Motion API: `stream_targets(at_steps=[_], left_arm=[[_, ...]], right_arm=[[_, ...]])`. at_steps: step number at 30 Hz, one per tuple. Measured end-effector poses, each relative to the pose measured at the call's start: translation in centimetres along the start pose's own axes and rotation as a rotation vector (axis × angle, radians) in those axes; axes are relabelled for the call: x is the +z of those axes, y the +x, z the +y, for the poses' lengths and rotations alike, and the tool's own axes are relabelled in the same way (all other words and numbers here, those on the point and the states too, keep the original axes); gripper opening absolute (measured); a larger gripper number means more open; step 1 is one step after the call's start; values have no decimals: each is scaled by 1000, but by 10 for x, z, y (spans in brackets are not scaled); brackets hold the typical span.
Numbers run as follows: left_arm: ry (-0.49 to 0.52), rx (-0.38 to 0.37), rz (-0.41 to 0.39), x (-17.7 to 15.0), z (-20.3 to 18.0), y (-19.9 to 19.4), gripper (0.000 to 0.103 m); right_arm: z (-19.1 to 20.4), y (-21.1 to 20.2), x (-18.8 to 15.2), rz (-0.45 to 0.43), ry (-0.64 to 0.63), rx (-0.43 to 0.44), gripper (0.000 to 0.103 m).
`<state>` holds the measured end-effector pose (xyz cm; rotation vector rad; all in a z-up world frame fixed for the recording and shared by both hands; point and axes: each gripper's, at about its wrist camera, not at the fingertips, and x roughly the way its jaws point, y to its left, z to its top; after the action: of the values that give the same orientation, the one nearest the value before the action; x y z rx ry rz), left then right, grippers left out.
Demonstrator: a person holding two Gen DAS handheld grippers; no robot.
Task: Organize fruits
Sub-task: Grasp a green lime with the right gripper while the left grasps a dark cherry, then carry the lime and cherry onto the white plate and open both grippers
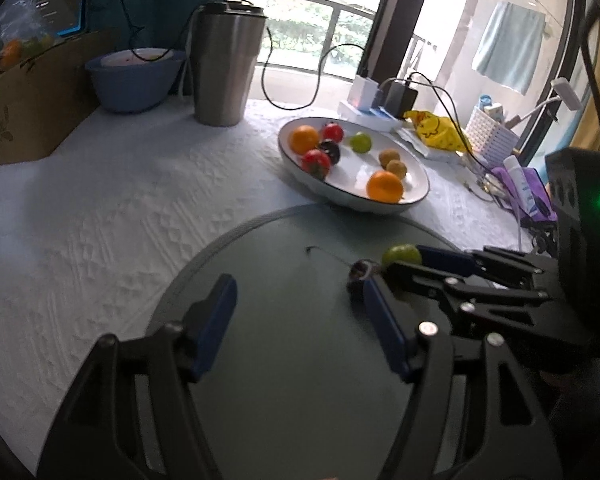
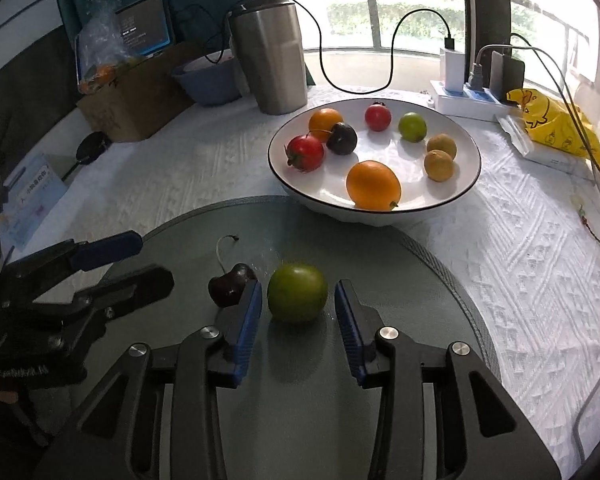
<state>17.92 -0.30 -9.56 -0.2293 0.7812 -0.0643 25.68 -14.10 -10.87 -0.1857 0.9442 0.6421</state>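
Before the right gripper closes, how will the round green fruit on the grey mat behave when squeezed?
The round green fruit looks smooth and glossy, so it may slip between the pads. Being nearly spherical on the flat grey mat, it will probably roll if nudged, perhaps toward the dark cherry.

Daylight enters from the window [image 2: 380, 8] at the far side, and the panes are blown out to near white in both views. The white tablecloth [image 1: 100, 220] is brightly and evenly lit, its embossed pattern readable. The fruits in the white bowl [image 2: 466, 184] cast soft shadows toward the near side, and the green fruit [image 2: 297, 293] on the dark round tray [image 2: 440, 280] throws a faint one too. The steel tumbler [image 1: 224, 68] carries pale vertical reflections. The left wrist view is slightly soft and hazy; the right wrist view is sharper. Both bend strongly toward the edges, with black vignetted corners.
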Motion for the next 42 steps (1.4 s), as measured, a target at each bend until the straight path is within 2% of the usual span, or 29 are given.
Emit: stream_targets(at_steps=[1,2,6,12,18,19,20,23,29,42], left_arm=[[4,-3,2,0,-2,0,68],[9,-4,4,0,-5,1,68],[27,-12,23,-1,-14,8,68],[32,-34,95,1,-24,26,68],[10,-31,121,8,-25,36,67],[17,-34,127,8,-27,38,65],[22,-40,132,9,-30,39,59],[53,-47,146,8,-39,42,47],[86,-46,158,9,-48,44,29],[114,-85,130,16,-51,37,27]], right_arm=[[0,0,0,0,-3,3,33],[-1,0,-1,1,-6,7,33],[-2,-5,-3,-11,-11,19,33],[-13,-17,-4,-41,-1,23,33],[-29,-25,-6,-58,26,27,33],[-30,-25,-6,-59,28,28,33],[-32,-26,-6,-60,32,29,33],[-36,-28,-6,-64,38,34,33],[-39,-30,-6,-71,45,42,33],[-35,-29,-2,-63,45,16,33]])
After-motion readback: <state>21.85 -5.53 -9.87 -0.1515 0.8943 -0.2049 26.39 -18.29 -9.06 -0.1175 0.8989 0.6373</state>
